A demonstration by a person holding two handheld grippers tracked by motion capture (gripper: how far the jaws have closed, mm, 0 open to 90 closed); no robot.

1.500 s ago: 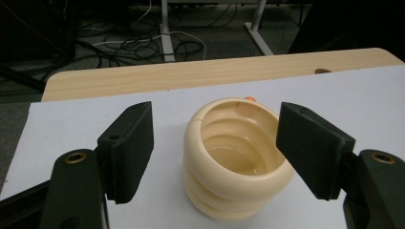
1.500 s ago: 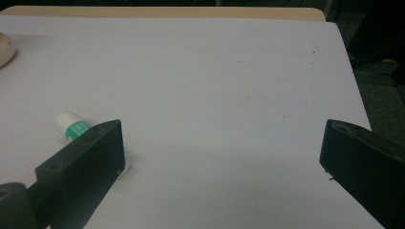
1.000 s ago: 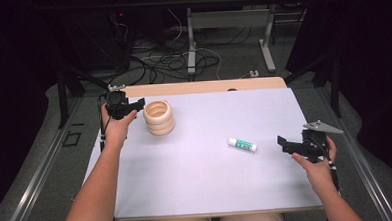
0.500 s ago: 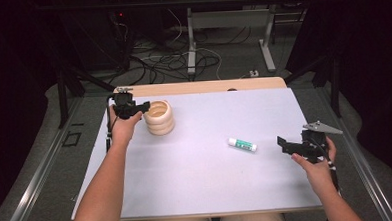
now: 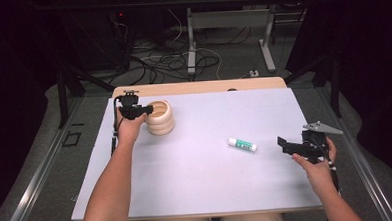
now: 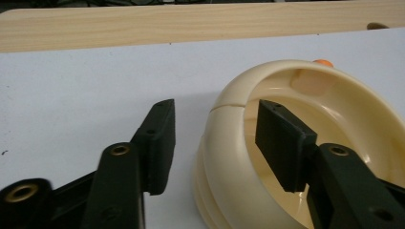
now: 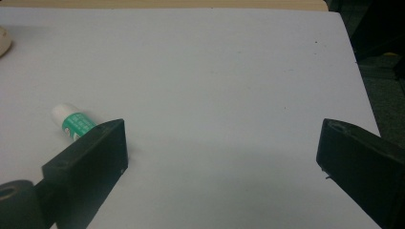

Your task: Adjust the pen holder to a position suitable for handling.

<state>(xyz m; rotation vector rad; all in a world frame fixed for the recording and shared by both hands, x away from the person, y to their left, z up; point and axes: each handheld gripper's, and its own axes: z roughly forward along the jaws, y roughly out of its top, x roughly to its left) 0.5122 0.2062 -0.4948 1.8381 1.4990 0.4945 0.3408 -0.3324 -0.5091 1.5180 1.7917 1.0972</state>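
Far left of the table (image 5: pixel 197 190): your left gripper (image 5: pixel 140 110) sits at the near-left edge of the cream stack of rings (image 5: pixel 160 117), at the table's far-left part, just short of the bare wooden strip (image 5: pixel 198 87) along the far edge.

In the left gripper view, your left gripper (image 6: pixel 215 143) straddles the stack's wall (image 6: pixel 224 157): one jaw is outside on the white surface, the other is down inside the hollow. The jaws are parted with the wall between them. A gap shows beside the outer jaw, so they are not clamped on it. The inner jaw stands close to the inside wall; contact there can't be told. A small orange bit (image 6: pixel 324 62) peeks over the far rim.

Centre-right: a glue stick (image 5: pixel 242 145), white cap with a green label, lies flat on the table, well apart from the rings and between your two hands. Nothing touches it.

Far right: your right gripper (image 5: pixel 291 145) is held near the table's right edge, pointing left toward the glue stick, its grey plate on top. In the right gripper view your right gripper (image 7: pixel 222 148) has its jaws spread wide with nothing between them. The glue stick (image 7: pixel 74 121) lies just beyond the left-hand jaw, partly hidden by it.
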